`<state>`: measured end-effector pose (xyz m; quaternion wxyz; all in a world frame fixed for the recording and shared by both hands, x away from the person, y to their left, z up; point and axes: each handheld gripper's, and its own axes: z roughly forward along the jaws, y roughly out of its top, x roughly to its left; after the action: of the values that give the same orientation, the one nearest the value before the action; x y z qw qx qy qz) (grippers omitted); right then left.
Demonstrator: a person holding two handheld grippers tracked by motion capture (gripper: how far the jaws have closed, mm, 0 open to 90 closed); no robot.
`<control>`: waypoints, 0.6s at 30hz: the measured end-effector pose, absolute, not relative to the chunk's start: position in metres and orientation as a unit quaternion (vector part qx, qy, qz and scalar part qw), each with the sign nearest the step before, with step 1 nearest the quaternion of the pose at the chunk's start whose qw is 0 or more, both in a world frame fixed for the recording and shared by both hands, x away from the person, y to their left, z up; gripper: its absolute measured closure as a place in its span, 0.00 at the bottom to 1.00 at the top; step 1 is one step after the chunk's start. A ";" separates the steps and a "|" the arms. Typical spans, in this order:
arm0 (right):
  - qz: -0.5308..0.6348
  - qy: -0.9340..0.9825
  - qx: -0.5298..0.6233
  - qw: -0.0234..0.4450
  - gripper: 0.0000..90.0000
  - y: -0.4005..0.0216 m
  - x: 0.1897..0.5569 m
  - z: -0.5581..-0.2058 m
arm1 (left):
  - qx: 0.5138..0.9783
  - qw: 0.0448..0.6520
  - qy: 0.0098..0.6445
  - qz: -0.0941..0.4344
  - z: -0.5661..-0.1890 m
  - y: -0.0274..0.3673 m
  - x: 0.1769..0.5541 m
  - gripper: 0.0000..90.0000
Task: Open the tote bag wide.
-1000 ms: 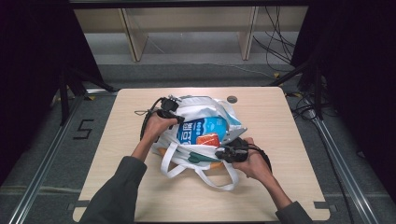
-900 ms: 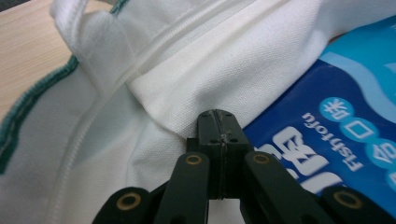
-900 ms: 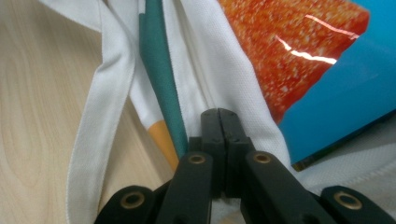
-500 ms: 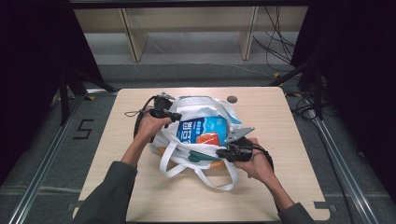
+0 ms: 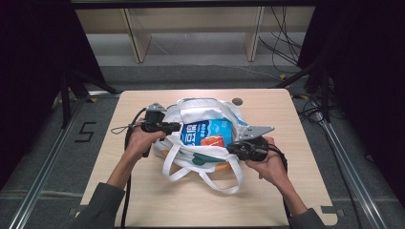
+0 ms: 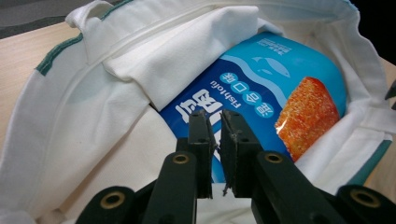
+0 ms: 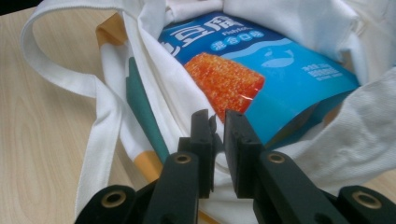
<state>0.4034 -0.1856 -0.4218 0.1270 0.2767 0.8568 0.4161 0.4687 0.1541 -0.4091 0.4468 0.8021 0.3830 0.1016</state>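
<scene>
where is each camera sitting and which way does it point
High view: above the person's side, facing forward and down on the table; forearms, both hands show.
Left gripper view: rides the left gripper, facing into the white bag.
Right gripper view: rides the right gripper, facing the bag too.
All share the blue packet.

Over the last second the left tongs (image 5: 177, 126) draw leftward with the white bag's (image 5: 191, 164) rim, widening the opening around the blue packet (image 5: 210, 131).
</scene>
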 end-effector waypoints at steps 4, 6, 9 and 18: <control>0.425 0.850 0.277 0.144 0.90 -0.191 0.403 -0.419 | 0.795 0.459 0.384 0.102 -0.409 0.157 0.461 0.88; 0.425 0.853 0.269 0.141 0.88 -0.192 0.403 -0.418 | 0.794 0.461 0.383 0.101 -0.408 0.159 0.457 0.86; 0.428 0.847 0.282 0.139 0.87 -0.195 0.402 -0.417 | 0.795 0.465 0.378 0.097 -0.407 0.161 0.452 0.83; 0.433 0.839 0.296 0.146 0.84 -0.202 0.399 -0.416 | 0.791 0.473 0.375 0.097 -0.407 0.166 0.440 0.74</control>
<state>0.3995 -0.2018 -0.4155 0.1461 0.2959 0.8386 0.4333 0.4398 0.1657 -0.4069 0.4735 0.7909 0.3752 0.0973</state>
